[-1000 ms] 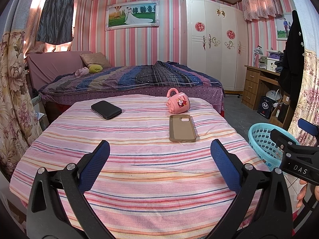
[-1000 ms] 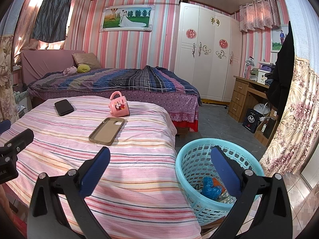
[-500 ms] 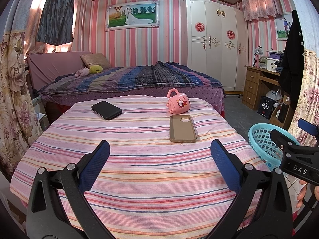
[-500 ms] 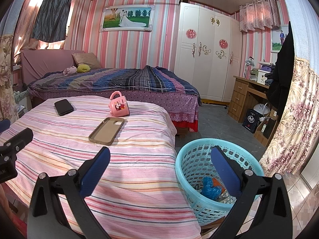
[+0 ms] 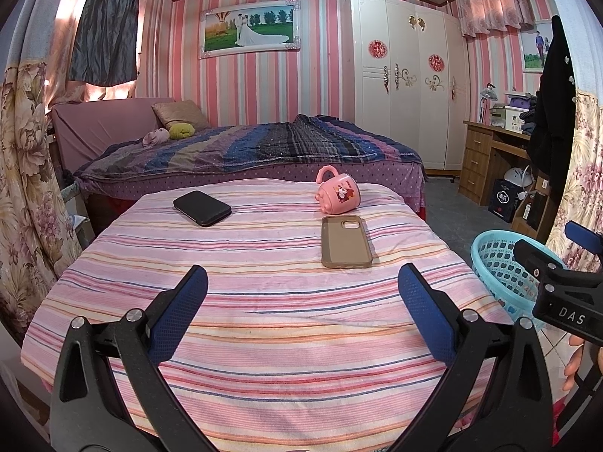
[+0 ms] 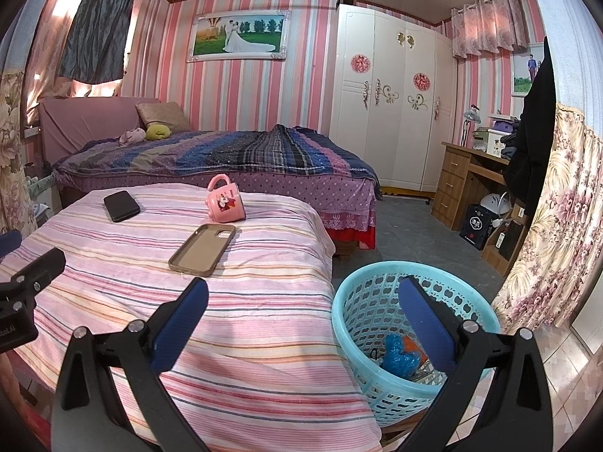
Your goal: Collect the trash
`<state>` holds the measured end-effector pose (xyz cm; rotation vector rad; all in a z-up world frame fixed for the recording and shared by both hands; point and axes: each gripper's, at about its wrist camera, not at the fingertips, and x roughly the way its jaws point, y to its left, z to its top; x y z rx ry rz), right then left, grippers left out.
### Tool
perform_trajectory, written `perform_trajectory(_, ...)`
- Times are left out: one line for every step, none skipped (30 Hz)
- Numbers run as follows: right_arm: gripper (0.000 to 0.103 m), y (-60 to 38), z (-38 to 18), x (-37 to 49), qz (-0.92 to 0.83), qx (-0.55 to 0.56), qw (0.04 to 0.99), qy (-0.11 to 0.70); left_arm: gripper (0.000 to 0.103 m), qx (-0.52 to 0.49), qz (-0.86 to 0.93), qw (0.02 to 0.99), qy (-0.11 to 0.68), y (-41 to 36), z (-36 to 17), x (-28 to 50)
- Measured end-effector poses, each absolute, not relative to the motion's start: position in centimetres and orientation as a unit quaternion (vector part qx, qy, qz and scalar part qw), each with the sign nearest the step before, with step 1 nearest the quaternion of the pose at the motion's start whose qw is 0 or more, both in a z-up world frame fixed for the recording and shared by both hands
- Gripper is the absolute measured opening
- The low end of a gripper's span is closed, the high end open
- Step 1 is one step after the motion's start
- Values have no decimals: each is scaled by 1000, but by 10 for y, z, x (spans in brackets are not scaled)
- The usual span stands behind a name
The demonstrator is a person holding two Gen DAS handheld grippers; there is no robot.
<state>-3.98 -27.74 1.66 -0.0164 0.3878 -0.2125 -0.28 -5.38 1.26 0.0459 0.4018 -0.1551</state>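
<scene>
A table (image 5: 264, 301) covered in a pink striped cloth fills the foreground of a bedroom. The left gripper (image 5: 301, 312) hovers over the table's near edge, its blue-padded jaws spread wide and holding nothing. On the table lie a black phone (image 5: 202, 208) at the far left, a pink mug (image 5: 338, 194) tipped on its side at the far right, and a tan phone case (image 5: 345, 241) just in front of the mug. The right gripper (image 6: 301, 320) — also spread wide and empty — is held over the table's right edge. Beside that edge, on the floor, stands a blue basket (image 6: 361, 301) with trash (image 6: 400, 352) inside: a crumpled blue piece and something orange.
</scene>
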Motion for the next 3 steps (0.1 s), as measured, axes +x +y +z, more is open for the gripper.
perform_trajectory(98, -277, 17, -40, -105, -8, 976, 192, 98, 23, -77, 977, 200, -53, 13, -2)
perform_trajectory(98, -275, 17, -39, -105, -9, 975, 193, 98, 24, -77, 976, 200, -52, 13, 0)
perform_trajectory(98, -273, 18, -38, -105, -10, 975, 193, 98, 24, -78, 976, 201, -50, 13, 1)
